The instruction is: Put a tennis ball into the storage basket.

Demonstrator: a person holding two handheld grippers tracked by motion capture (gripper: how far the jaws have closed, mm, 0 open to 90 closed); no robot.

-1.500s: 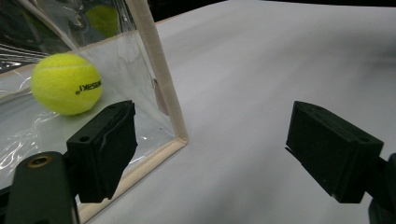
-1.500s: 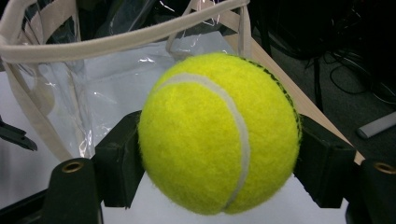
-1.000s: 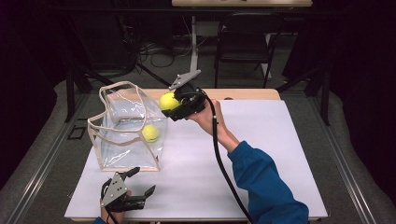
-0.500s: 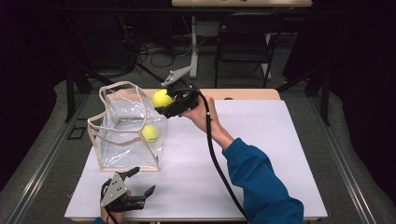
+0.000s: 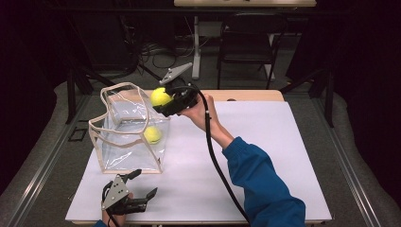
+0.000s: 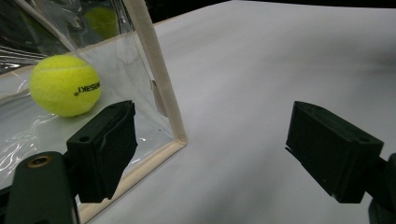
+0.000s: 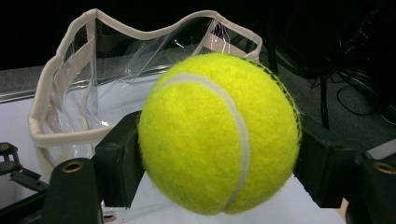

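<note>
My right gripper (image 5: 166, 100) is shut on a yellow tennis ball (image 5: 161, 96) (image 7: 218, 133), held in the air just over the right rim of a clear plastic bag with beige trim (image 5: 124, 126) (image 7: 56, 135). A second tennis ball (image 5: 152, 135) (image 6: 64, 85) lies inside the bag on its floor. Near the table's front left edge my left gripper (image 5: 141, 184) (image 6: 210, 154) rests low and open, nothing between its jaws. It points at the bag's near corner (image 6: 177, 135).
The bag stands upright on a white mat (image 5: 265, 156) that covers a wooden table (image 5: 255, 95). The person's blue sleeve (image 5: 260, 184) and a black cable (image 5: 215, 156) cross the mat's middle. Chairs and table legs (image 5: 246, 52) stand behind in the dark.
The right gripper has carried its ball leftward, from beside the bag to its right rim. The left gripper has stayed put.
</note>
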